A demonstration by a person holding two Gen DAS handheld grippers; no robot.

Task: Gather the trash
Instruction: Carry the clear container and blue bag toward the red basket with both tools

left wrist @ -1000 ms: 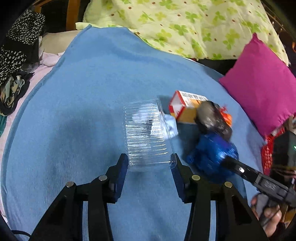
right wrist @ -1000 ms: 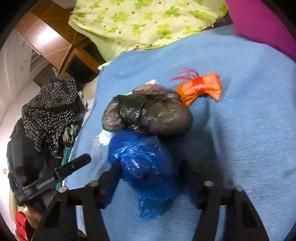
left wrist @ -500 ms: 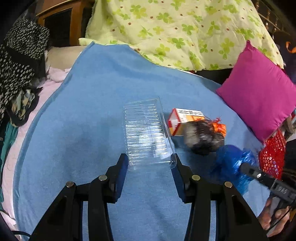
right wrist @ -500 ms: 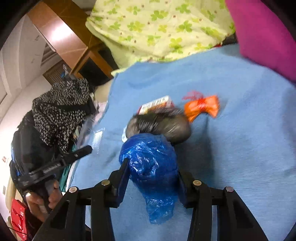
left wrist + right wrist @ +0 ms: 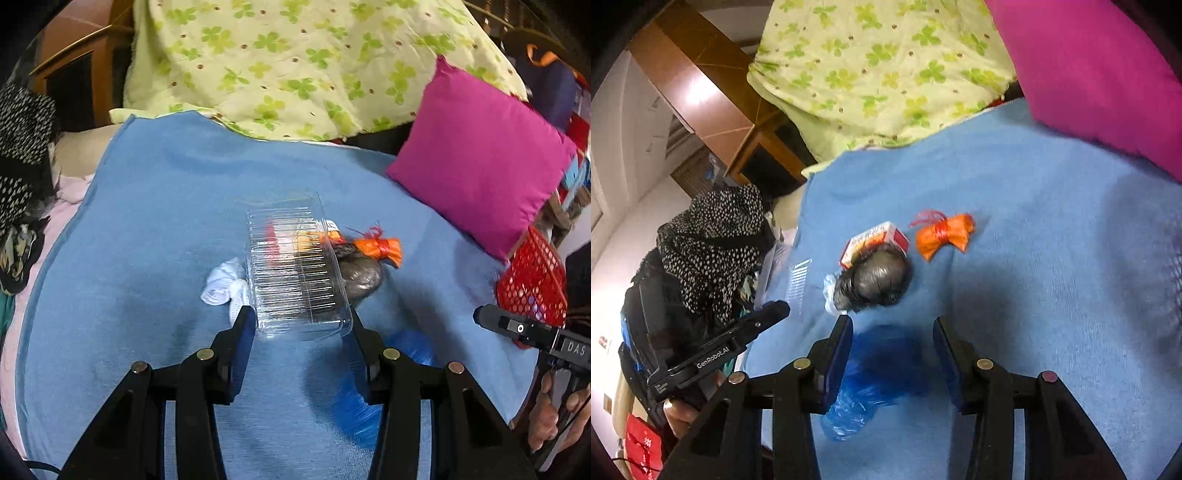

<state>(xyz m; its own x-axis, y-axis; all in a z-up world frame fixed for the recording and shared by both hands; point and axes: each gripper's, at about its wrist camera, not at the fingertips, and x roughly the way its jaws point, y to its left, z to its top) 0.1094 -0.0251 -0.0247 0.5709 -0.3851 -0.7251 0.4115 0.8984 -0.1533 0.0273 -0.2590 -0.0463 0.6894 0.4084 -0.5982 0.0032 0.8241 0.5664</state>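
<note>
Holding a clear plastic box (image 5: 295, 269) by its near end, our left gripper (image 5: 301, 325) has both pads pressed against the box's sides, and the box sticks out ahead of the fingers above the blue blanket (image 5: 155, 229). Through its ribbed walls we see a red and white carton (image 5: 873, 240) and a dark bag (image 5: 875, 278) lying on the blanket beyond it. A crumpled white tissue (image 5: 225, 286) lies just left of the box, and an orange wrapper (image 5: 378, 246) sits beside the dark bag.

Our right gripper (image 5: 892, 354) has a blue plastic bag (image 5: 875, 376) between its 2 fingers. The bag is blurred there, so we think the pads are pinching it, though we cannot be sure they press on it.

A pink cushion (image 5: 480, 155) rests on the blanket's right side under a green flowered quilt (image 5: 295, 62). A red basket (image 5: 532, 280) stands past the blanket's right edge, near the right gripper's handle.
</note>
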